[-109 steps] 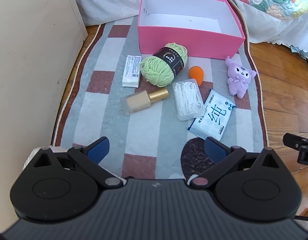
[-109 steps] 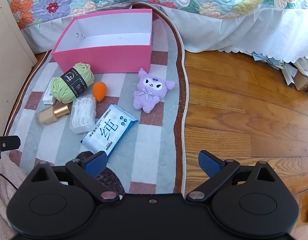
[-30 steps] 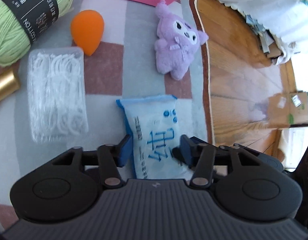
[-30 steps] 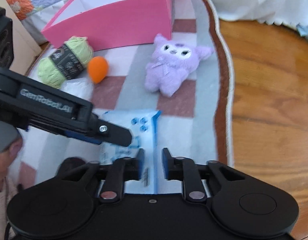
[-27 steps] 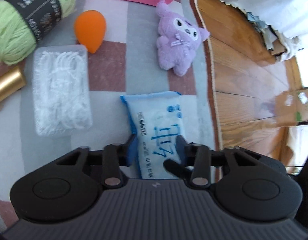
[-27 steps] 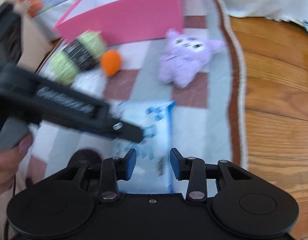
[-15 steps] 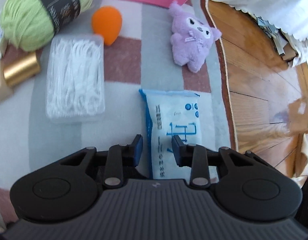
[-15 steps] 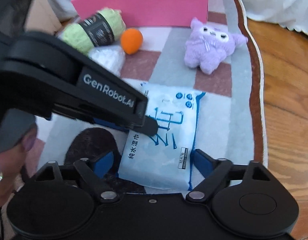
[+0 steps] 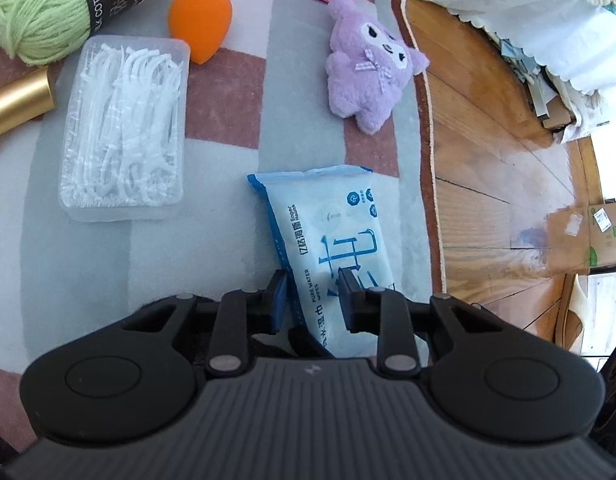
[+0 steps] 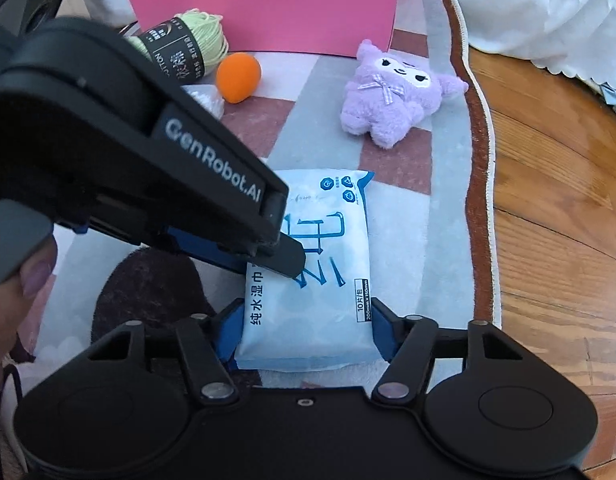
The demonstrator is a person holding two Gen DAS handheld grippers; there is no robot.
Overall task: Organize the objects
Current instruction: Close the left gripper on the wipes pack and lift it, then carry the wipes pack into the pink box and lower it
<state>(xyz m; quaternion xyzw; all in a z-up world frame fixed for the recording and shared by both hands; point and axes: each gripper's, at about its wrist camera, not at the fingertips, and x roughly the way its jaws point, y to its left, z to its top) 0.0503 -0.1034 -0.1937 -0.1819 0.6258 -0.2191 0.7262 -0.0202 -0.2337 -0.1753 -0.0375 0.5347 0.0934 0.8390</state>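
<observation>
A blue-and-white wet wipes pack [image 9: 332, 232] lies on the rug; it also shows in the right wrist view [image 10: 312, 264]. My left gripper [image 9: 313, 299] is shut on the pack's left edge, one finger under and one pressing on top. My right gripper [image 10: 304, 330] has its blue fingers [image 10: 382, 332] against both sides of the pack's near end, closed on it. The left gripper's body crosses the right wrist view from the left, its tip on the pack. The pink box [image 10: 268, 8] stands at the back.
On the rug [image 9: 88, 260] lie a purple plush [image 9: 368, 76], an orange sponge [image 9: 200, 20], a clear box of floss picks [image 9: 124, 128], green yarn [image 9: 48, 4] and a gold-capped bottle [image 9: 16, 104]. Wooden floor [image 10: 556, 200] and bed skirt are to the right.
Both grippers came down from above the rug onto the wipes pack. The left closed on its left edge. The right opened wide half a second ago, then closed on the near end.
</observation>
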